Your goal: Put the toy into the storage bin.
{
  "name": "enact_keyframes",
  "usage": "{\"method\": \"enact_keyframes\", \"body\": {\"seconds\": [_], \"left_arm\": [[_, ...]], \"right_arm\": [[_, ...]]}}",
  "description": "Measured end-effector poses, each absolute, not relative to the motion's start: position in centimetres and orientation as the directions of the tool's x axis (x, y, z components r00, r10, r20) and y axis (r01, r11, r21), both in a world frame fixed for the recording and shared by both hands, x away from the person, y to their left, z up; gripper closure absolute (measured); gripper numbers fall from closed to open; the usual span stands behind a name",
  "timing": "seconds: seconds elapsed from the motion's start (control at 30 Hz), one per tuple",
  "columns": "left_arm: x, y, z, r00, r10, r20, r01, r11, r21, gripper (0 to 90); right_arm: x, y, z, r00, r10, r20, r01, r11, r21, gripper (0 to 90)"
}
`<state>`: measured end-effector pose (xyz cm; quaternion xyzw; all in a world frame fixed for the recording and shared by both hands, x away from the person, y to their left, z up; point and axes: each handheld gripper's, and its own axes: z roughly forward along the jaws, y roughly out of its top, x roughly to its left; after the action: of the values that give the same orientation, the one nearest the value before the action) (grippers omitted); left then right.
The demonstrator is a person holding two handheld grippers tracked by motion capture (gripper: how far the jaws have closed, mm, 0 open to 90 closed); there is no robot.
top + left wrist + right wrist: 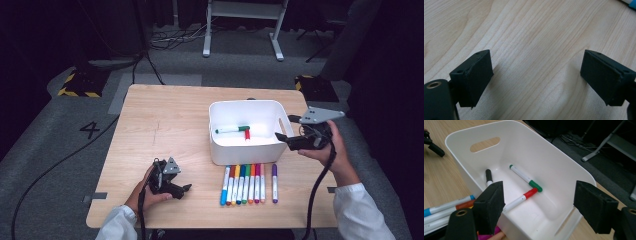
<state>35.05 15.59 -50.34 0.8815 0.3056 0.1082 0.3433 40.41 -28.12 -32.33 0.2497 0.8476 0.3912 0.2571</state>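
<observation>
A white bin (242, 152) stands on the table right of the middle. Inside it lie a green-capped marker (525, 177), a red-capped marker (520, 199) and a black-capped marker (488, 175). My right gripper (286, 128) hovers at the bin's right rim, held by a hand, and points into the bin (549, 157). Its jaws stand open (544, 205) with nothing between them. My left gripper (182, 191) rests low over the table's front left. It is open too (536, 72), with bare wood between its pads.
A row of several coloured markers (242, 184) lies on the table just in front of the bin, with a purple marker (274, 182) slightly apart at its right. In the right gripper view the row's ends (446, 208) show at lower left.
</observation>
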Motion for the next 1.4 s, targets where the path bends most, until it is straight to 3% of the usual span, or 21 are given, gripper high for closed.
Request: {"method": "enact_keyframes", "body": {"seconds": [0.2,0.43,0.6,0.93,1.2,1.27,1.4], "left_arm": [[35.0,15.6,-50.3,0.789,0.614,-0.019,0.464,-0.577,0.672,11.1],[35.0,15.6,-50.3,0.789,0.614,-0.019,0.465,-0.576,0.672,11.1],[35.0,15.6,-50.3,0.788,0.615,-0.018,0.465,-0.576,0.672,11.1],[35.0,15.6,-50.3,0.788,0.615,-0.019,0.466,-0.575,0.673,11.0],[35.0,15.6,-50.3,0.788,0.615,-0.019,0.466,-0.576,0.672,11.1],[35.0,15.6,-50.3,0.788,0.615,-0.019,0.465,-0.575,0.672,11.1],[35.0,15.6,-50.3,0.788,0.615,-0.019,0.465,-0.576,0.672,11.1]], "right_arm": [[37.8,-31.7,-34.3,-0.686,0.688,-0.237,0.255,0.533,0.807,26.0],[35.6,-34.1,-38.9,-0.657,0.737,-0.156,0.362,0.490,0.793,26.0],[35.5,-34.8,-43.0,-0.646,0.757,-0.105,0.459,0.494,0.739,28.2],[36.1,-35.4,-47.7,-0.612,0.791,-0.010,0.578,0.456,0.677,30.5],[36.6,-35.6,-49.0,-0.560,0.829,0.009,0.625,0.415,0.661,41.5],[36.6,-35.6,-49.0,-0.564,0.826,-0.005,0.615,0.424,0.665,49.6],[36.2,-35.7,-49.0,-0.577,0.817,-0.005,0.600,0.428,0.676,57.5]]}}
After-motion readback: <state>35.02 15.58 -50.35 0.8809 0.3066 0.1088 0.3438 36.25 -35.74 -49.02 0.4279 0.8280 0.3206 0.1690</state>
